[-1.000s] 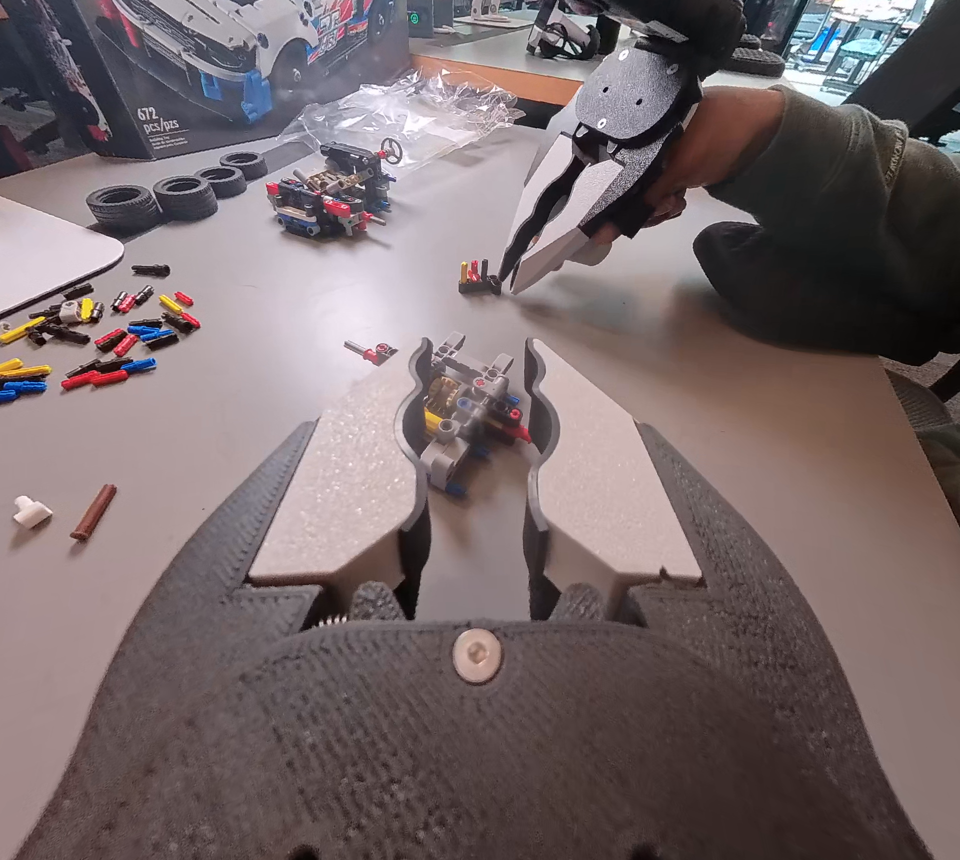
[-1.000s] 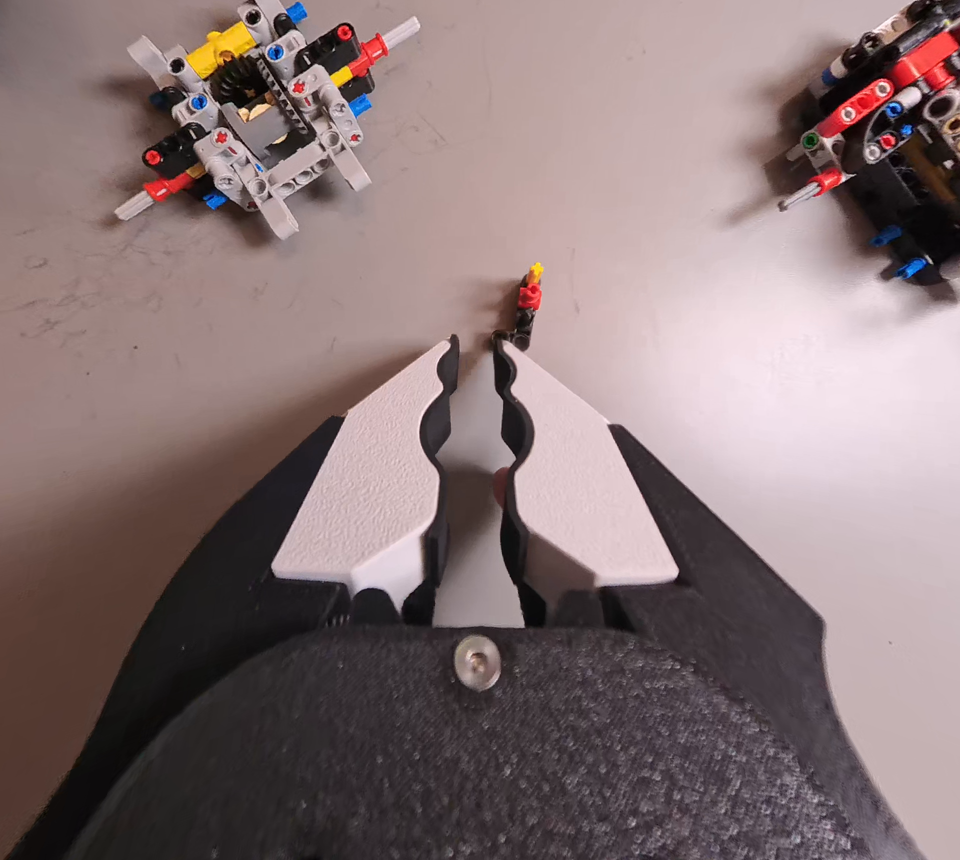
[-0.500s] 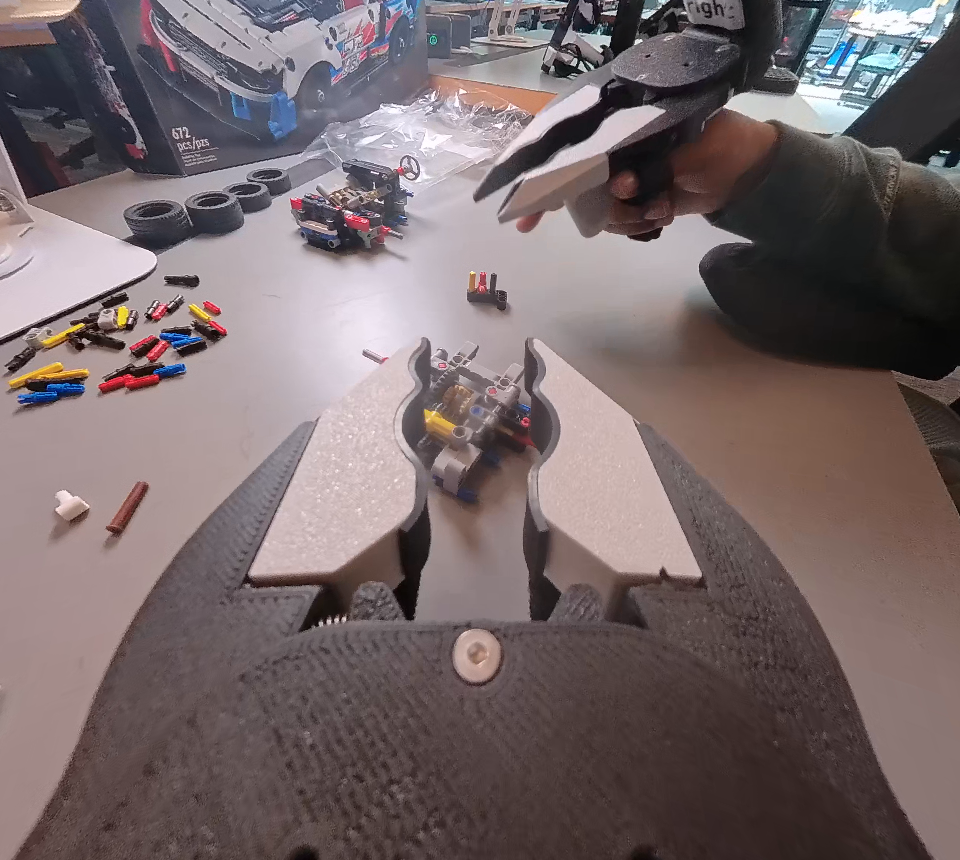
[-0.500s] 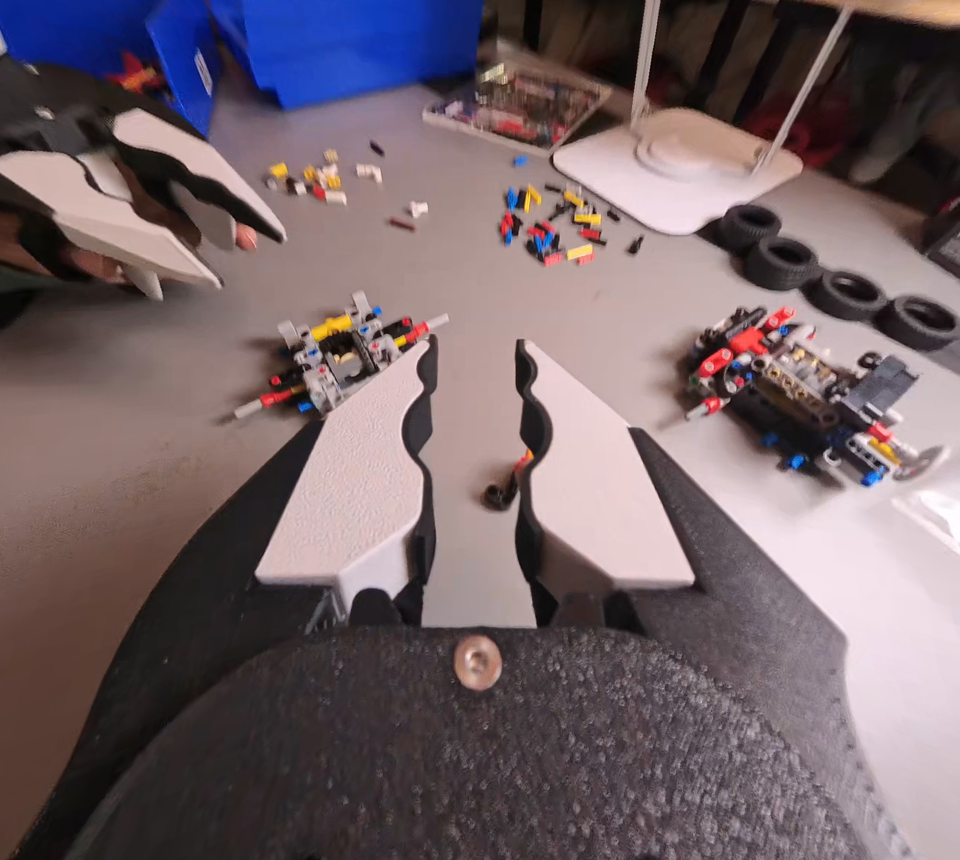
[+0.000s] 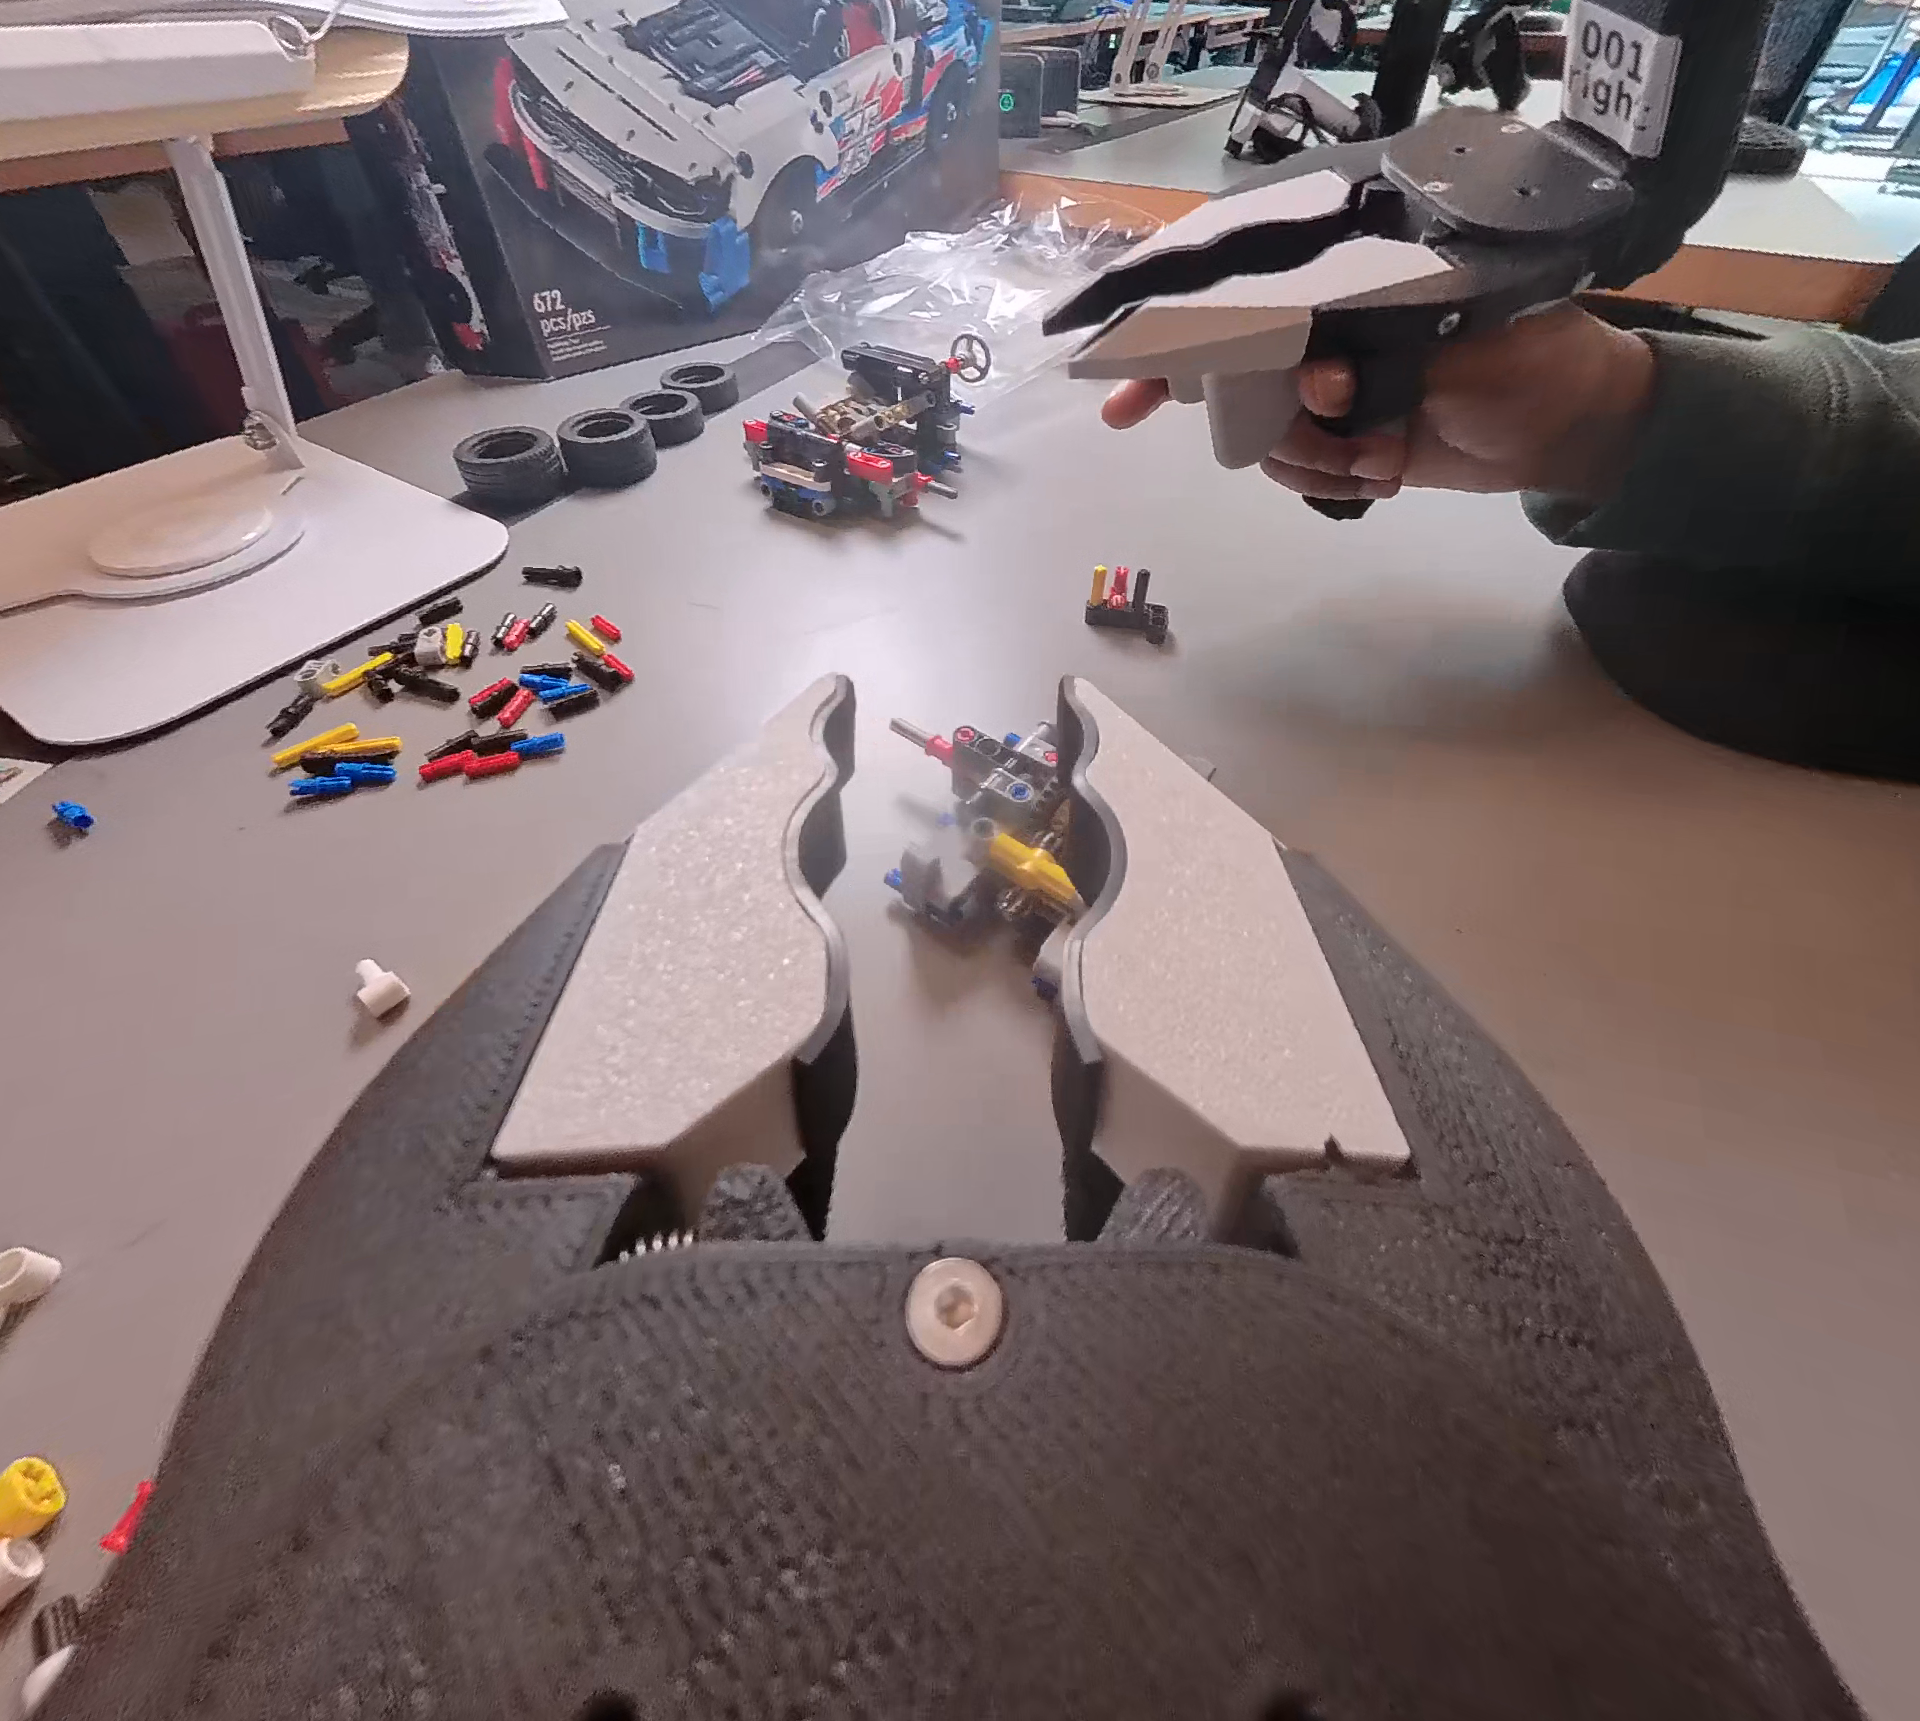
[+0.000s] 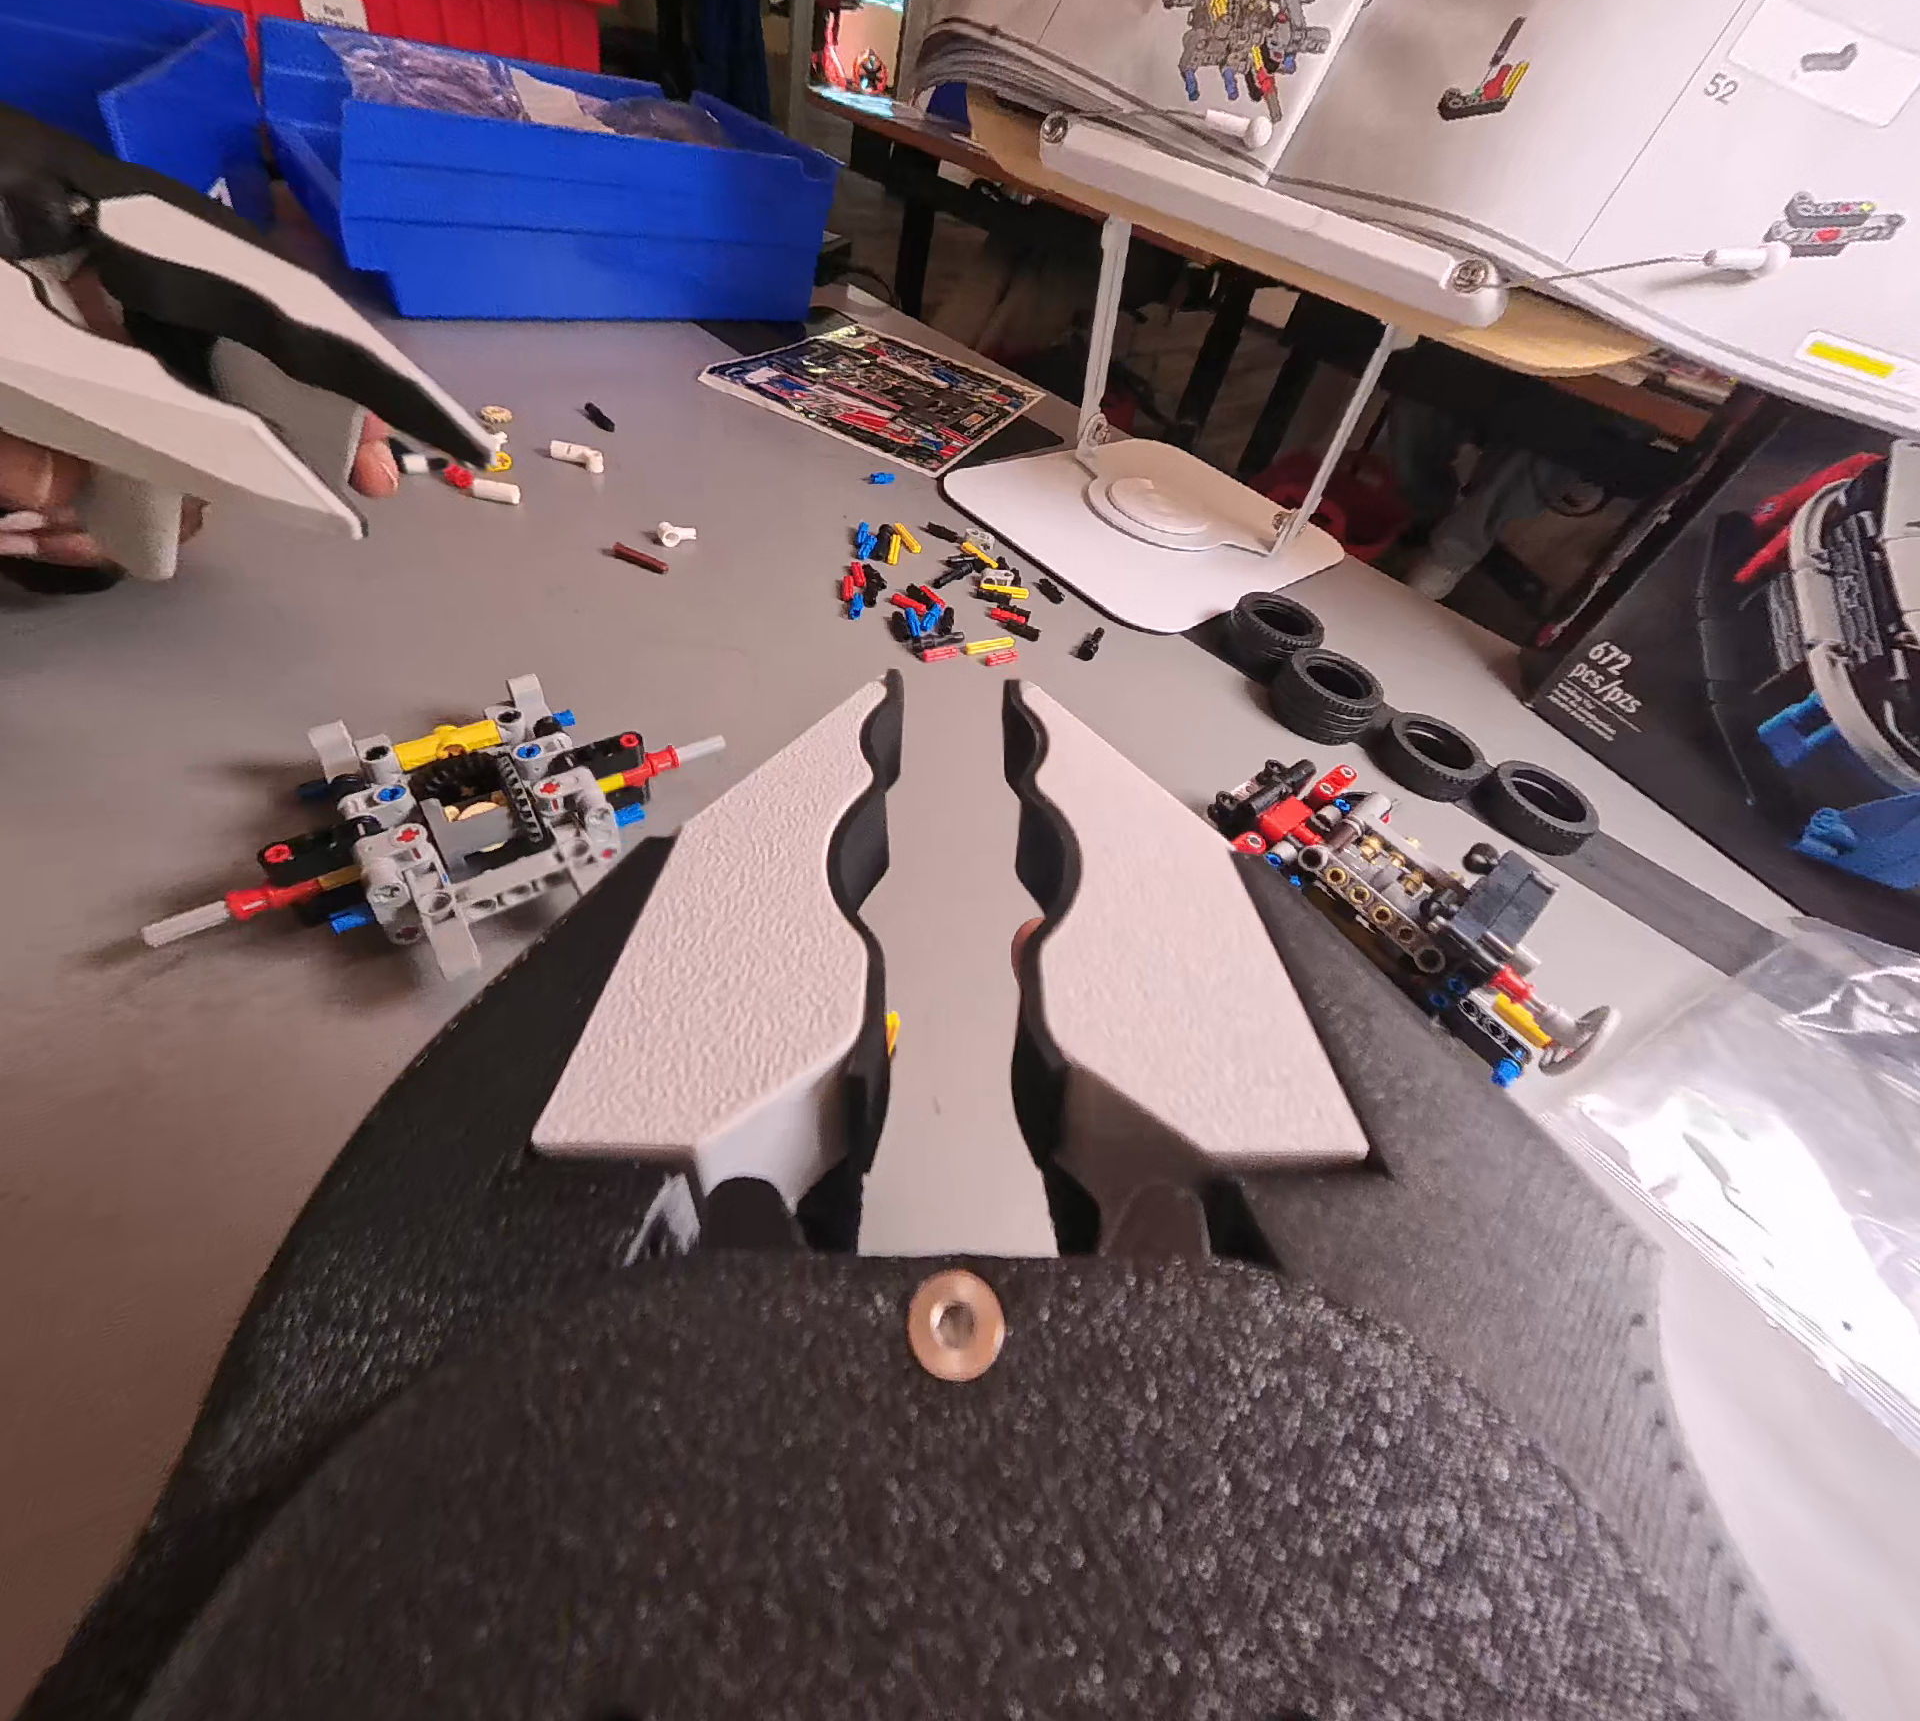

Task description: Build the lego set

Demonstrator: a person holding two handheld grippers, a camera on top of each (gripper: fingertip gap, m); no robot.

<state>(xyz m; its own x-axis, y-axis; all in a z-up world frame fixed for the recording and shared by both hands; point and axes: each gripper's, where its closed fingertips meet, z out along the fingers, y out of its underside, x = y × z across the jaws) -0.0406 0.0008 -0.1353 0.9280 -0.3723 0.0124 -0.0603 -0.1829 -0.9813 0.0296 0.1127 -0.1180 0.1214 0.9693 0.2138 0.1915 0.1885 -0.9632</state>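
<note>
Two grey, grainy-topped fingers of the left gripper (image 5: 956, 705) fill the left wrist view, their black inner pads wavy, the body behind them coarse black printed plastic. They stand apart and raised above the grey table (image 5: 1351, 892); the grey brick gear assembly (image 5: 1003, 830) lies below, seen against the right-hand pad, with clear table between it and the left-hand pad, so nothing is clamped. Half a second ago the assembly sat centred between the fingers; now it shows off to one side and motion-blurred. Farther off stands a small black beam with yellow, red and black pins (image 5: 1125, 606) on the table, well below the right gripper (image 5: 1070, 331), whose jaws taper to a narrow slit in a hand (image 5: 1434, 424).

Turning to the right wrist view, the right gripper (image 6: 951, 695) has matte textured fingers a narrow gap apart, with bare tabletop between the tips. A sliver of yellow shows low at the left pad; what it is I cannot tell. The gear assembly (image 6: 447, 809) rests flat on the table, well clear of the left gripper (image 6: 416, 476). Rubber tyres (image 6: 1403, 736) line up near a knobbly chassis build (image 6: 1392, 892). The jaws have narrowed since half a second ago.
</note>
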